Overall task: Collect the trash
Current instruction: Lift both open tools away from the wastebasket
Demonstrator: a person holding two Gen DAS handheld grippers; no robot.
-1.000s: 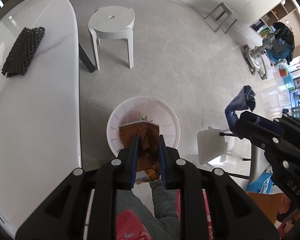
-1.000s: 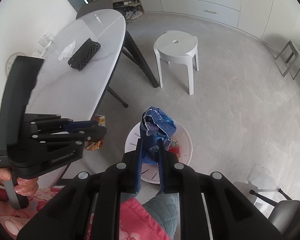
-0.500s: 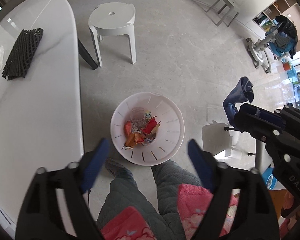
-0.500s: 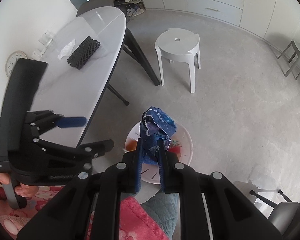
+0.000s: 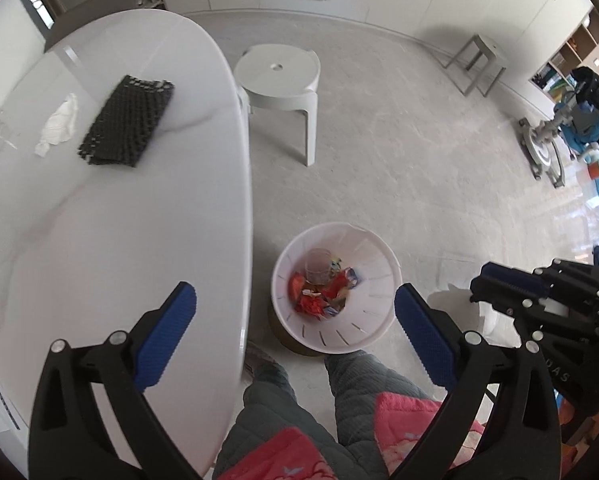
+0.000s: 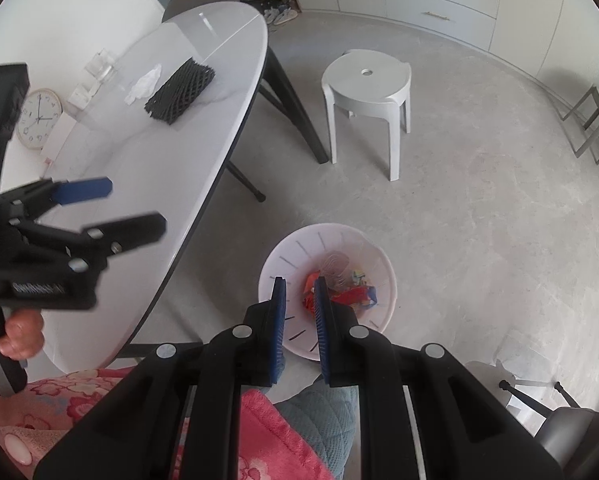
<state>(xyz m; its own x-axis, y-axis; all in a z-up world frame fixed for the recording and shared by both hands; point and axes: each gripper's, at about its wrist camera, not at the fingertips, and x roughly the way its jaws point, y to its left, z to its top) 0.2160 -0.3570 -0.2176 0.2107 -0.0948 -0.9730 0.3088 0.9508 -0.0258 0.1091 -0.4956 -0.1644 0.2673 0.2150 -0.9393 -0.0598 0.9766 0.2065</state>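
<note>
Trash (image 5: 322, 292) sits in the white bin (image 5: 375, 332) on the floor. Left gripper (image 5: 295, 308) has just been opening, jaws wide, nothing between. Right gripper (image 6: 300, 292) at 3 o'clock, nearly clenched, empty.

the black body of the right gripper (image 5: 511, 294) bears pale letters "das" at the right edge. the round white wall clock (image 6: 39, 117), far left, shows numerals too small to read.
</note>
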